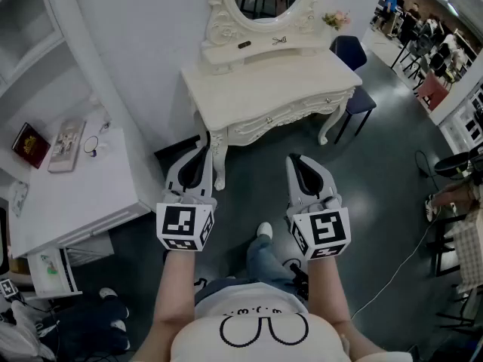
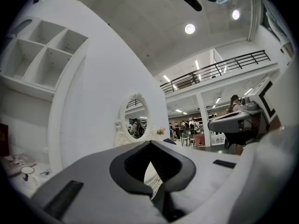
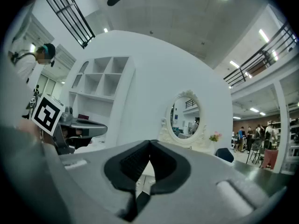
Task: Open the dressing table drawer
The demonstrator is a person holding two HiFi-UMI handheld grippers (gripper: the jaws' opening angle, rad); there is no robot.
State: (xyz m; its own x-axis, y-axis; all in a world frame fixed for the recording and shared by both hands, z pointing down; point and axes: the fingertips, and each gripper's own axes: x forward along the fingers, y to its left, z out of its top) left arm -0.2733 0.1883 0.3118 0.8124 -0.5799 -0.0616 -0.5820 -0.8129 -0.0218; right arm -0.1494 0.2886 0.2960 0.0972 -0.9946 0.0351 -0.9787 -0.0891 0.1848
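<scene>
From the head view, the person stands facing the dressing table (image 1: 272, 81), well apart from it, with bare floor between. Its drawer (image 1: 294, 111) sits in the carved front under the top and looks fully shut, its small knob (image 1: 270, 119) flush with the front. The left gripper (image 1: 202, 138) and the right gripper (image 1: 293, 159) are held side by side at waist level, both aimed at the table. That looks like a ready stance before the approach, not a reach. A blue chair (image 1: 353, 51) stands at the table's far right corner, clear of the drawer front. A white desk (image 1: 83, 187) on the left lies outside the path.

In the left gripper view the jaws are pressed together at the tips, with nothing between them. The oval mirror (image 2: 137, 120) shows just above them, so this gripper is aimed at the table and held level. Wall shelves (image 2: 42, 50) are off to the left.

In the right gripper view the jaws also meet at the tips and hold nothing. The mirror and a sprig of flowers (image 3: 215, 136) stand ahead. My judgement is that the task has barely begun: a gripper must close the distance and spread its jaws before taking the knob
</scene>
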